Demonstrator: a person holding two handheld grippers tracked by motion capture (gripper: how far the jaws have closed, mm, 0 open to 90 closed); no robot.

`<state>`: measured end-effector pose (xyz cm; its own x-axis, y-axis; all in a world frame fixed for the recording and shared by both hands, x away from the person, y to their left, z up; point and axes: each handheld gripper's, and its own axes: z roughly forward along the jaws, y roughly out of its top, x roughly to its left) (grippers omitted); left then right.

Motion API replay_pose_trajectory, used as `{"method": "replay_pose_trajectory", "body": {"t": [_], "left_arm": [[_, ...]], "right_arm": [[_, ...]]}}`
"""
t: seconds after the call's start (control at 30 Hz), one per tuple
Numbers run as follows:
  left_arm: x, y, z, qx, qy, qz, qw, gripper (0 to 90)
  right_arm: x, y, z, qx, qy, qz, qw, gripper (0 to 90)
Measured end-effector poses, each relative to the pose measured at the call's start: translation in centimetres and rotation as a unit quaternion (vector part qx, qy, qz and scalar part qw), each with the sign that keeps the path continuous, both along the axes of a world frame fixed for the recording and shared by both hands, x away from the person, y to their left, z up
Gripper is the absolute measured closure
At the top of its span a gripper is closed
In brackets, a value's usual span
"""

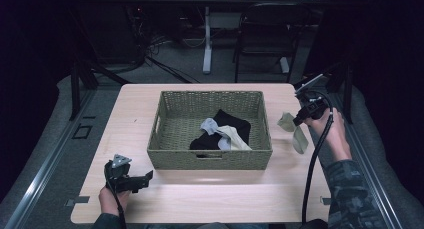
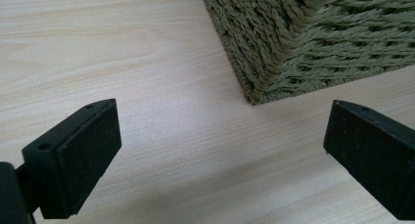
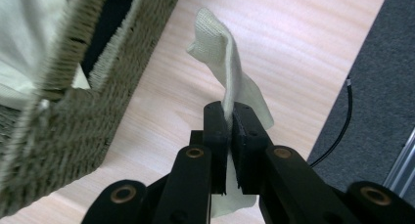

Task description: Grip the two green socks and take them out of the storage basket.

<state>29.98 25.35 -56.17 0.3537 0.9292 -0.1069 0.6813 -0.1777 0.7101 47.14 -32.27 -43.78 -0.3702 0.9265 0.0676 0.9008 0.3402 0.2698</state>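
Note:
A woven basket stands in the middle of the table and holds black, grey and cream cloths. To the basket's right, my right gripper is shut on a pale green sock that hangs above the tabletop. In the right gripper view the sock is pinched between the pads, next to the basket's side wall. My left gripper rests low at the front left, jaws wide open with nothing between them. Its fingers point at the basket's near corner.
The light wooden table has bare room in front of the basket and along both sides. A cable trails from the right gripper toward the front edge. Behind the table stand a chair and a desk leg.

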Motion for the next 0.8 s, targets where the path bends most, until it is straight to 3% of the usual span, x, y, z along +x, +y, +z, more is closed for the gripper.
{"method": "replay_pose_trajectory", "body": {"t": [0.2, 0.23, 0.57, 0.7, 0.8], "left_arm": [[0.0, 0.0, 0.0, 0.001, 0.001, -0.001, 1.0, 0.5], [0.0, 0.1, 0.0, 0.0, 0.001, 0.0, 1.0, 0.5], [0.0, 0.0, 0.0, 0.001, 0.001, -0.001, 1.0, 0.5], [0.0, 0.0, 0.0, 0.001, 0.002, -0.001, 1.0, 0.5], [0.0, 0.1, 0.0, 0.001, 0.003, -0.001, 1.0, 0.5]], "right_arm": [[-0.2, 0.2, -2.6, 0.003, 0.006, -0.005, 1.0, 85.4], [-0.3, 0.3, -3.6, 0.009, 0.006, -0.01, 0.9999, 85.3], [-0.6, 0.8, -7.3, 0.013, 0.025, -0.004, 0.9996, 84.7], [-0.6, 0.8, -7.8, 0.013, 0.031, -0.007, 0.9994, 82.1], [-0.7, 0.8, -7.3, 0.013, 0.021, -0.009, 0.9996, 70.2]]}}
